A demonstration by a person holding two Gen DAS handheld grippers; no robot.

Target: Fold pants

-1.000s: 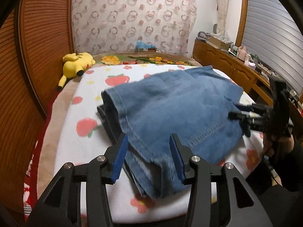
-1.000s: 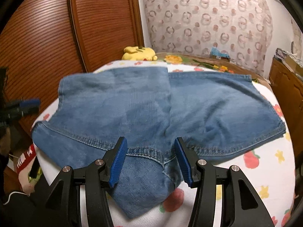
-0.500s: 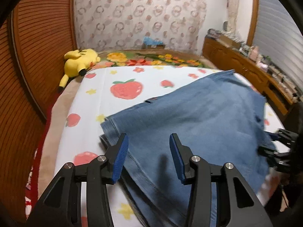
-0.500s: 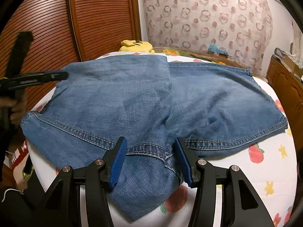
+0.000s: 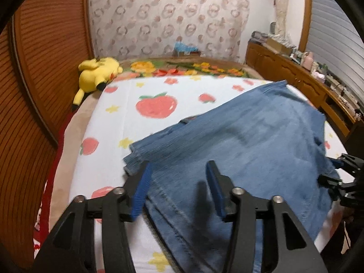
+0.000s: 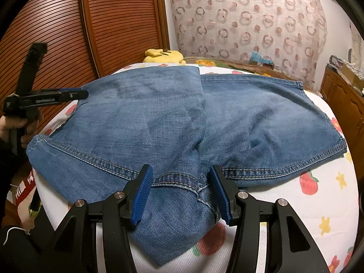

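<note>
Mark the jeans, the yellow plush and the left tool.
jeans (image 6: 159,122): right wrist view, on the folded-over upper layer.
yellow plush (image 5: 97,72): left wrist view, on its body.
left tool (image 5: 177,191): left wrist view, midway between its blue fingertips.

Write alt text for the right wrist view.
Folded blue denim pants lie spread across a fruit-print bedsheet, with the open right gripper straddling their near seam. The left gripper reaches the far-left edge; a yellow plush toy sits behind.
</note>
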